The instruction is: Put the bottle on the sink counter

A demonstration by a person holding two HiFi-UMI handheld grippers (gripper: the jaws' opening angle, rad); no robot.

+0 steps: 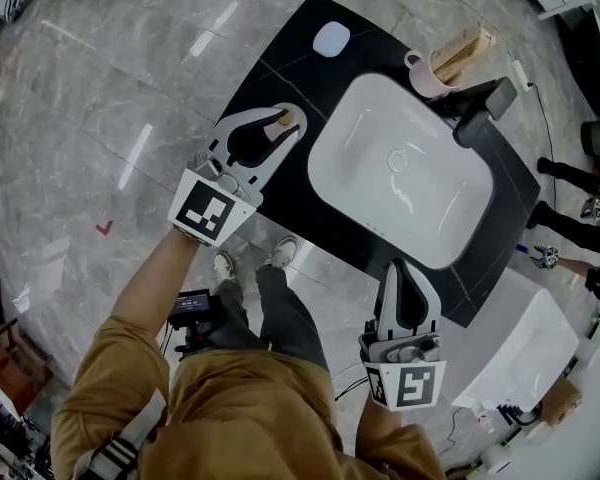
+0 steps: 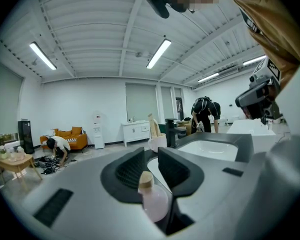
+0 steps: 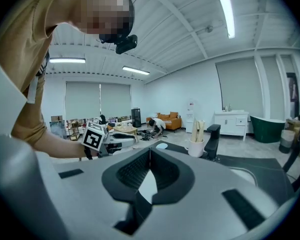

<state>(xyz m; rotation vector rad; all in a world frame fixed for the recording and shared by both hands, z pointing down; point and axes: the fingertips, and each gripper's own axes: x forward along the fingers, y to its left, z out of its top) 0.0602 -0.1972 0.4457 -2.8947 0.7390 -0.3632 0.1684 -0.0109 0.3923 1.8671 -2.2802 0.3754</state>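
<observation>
Here, the left gripper pinches the pink bottle low between its fingers. The wooden cap points toward the tips, above the black sink counter beside the basin. The right gripper holds nothing, its fingers pressed together.

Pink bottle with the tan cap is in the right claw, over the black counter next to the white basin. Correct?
Wrong claw. The pink bottle sits between the jaws of the left claw, as the left gripper view shows; the right claw has its jaws together on nothing. The rest holds: it is over the black counter, beside the white basin.
</observation>
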